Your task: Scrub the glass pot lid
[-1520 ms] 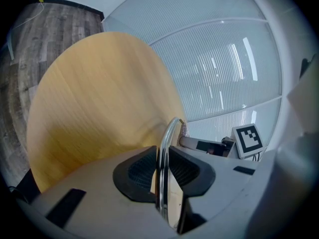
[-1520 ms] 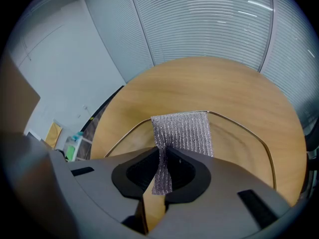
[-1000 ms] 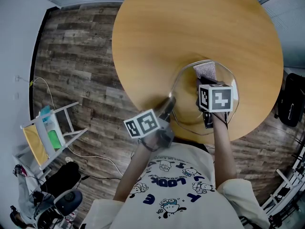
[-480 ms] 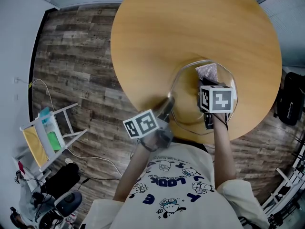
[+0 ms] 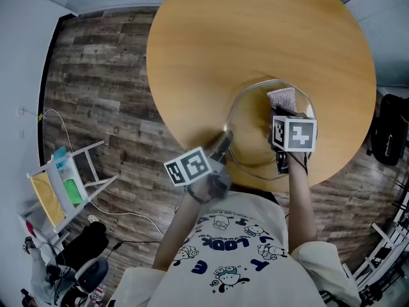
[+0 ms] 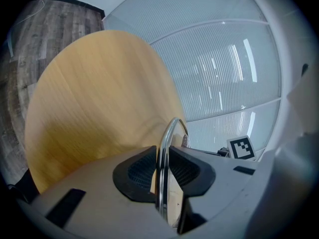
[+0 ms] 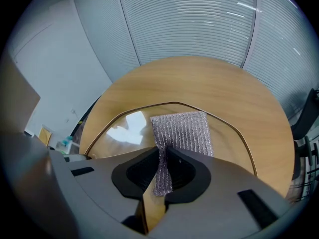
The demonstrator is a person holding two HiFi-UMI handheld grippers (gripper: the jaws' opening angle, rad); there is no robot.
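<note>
The jaws of our left gripper (image 6: pixel 162 172) clamped the rim of the glass pot lid (image 5: pixel 250 117) at the near edge of the counter (image 5: pixel 255 37), while those of our right gripper (image 7: pixel 162 172), pinching the mesh pad (image 7: pixel 184 133), had nudged it slightly rightward across the glass, so we judged scrubbing under way.

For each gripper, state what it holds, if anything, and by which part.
The left gripper clamps the glass lid by its metal rim; the right gripper pinches the silver mesh cloth by its near end.
</note>
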